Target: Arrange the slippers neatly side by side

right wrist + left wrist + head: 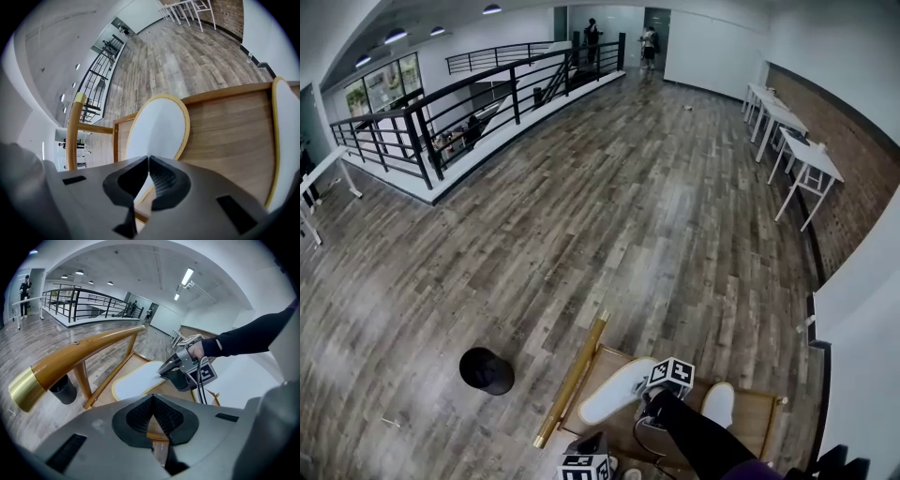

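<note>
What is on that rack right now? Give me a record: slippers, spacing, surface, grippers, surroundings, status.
slippers: two, white with yellow rims: gripped slipper, other slipper
spacing: apart, bare wood between them, angled differently
surface: wooden platform
right gripper: shut on the gripped slipper's edge
left gripper: shut, empty
surroundings: black bin on the floor
status: not yet side by side

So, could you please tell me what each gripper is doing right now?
Left gripper: closed, nothing between its jaws.
Right gripper: closed on the edge of the flat white slipper with yellow trim.
</note>
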Tool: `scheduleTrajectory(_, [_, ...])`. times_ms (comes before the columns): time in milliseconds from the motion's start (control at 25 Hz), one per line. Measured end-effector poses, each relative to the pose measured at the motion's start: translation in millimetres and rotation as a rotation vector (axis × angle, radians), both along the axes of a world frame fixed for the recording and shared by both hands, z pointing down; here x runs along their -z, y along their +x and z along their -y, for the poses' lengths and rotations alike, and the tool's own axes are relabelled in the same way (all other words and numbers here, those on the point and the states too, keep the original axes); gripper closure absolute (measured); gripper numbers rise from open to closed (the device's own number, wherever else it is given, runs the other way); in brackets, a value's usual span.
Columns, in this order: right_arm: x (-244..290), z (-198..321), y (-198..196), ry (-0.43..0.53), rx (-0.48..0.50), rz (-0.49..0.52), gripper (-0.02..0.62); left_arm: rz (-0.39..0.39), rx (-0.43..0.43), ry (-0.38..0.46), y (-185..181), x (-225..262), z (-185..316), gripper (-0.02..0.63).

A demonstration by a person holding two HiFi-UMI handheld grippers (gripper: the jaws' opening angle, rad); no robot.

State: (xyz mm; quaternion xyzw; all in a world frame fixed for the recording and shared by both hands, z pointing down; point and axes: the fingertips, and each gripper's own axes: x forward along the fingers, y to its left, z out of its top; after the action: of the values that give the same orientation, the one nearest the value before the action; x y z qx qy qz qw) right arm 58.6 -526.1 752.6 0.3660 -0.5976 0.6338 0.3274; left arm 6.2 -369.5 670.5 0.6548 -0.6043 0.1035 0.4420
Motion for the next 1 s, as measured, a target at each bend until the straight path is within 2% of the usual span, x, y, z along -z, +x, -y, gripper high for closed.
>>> scheduleTrajectory(280, [18.6,-0.5,8.7,0.034,0.081,0.102,0.591,-0.006,-0.021,0.022,13.7,3.7,12.8,0.606])
scheduleTrajectory(520, [50.5,10.9,43.1,0.107,0.173,0.149,0.591,-0.019,-0.105,0.072,50.4,18.0,41.2,0.606])
scheduleTrajectory(760, [80.8,5.0,92.9,0.127,0.430,0.162,0.592,-0.019,-0.192,0.089,85.5,25.4,50.8,0.606])
scheduleTrajectory(1000, [73.8,-22.4,133.9,0.083,0.606,0.184,0.592,-0.027,-0.256,0.077,114.6,24.3,43.7,0.606])
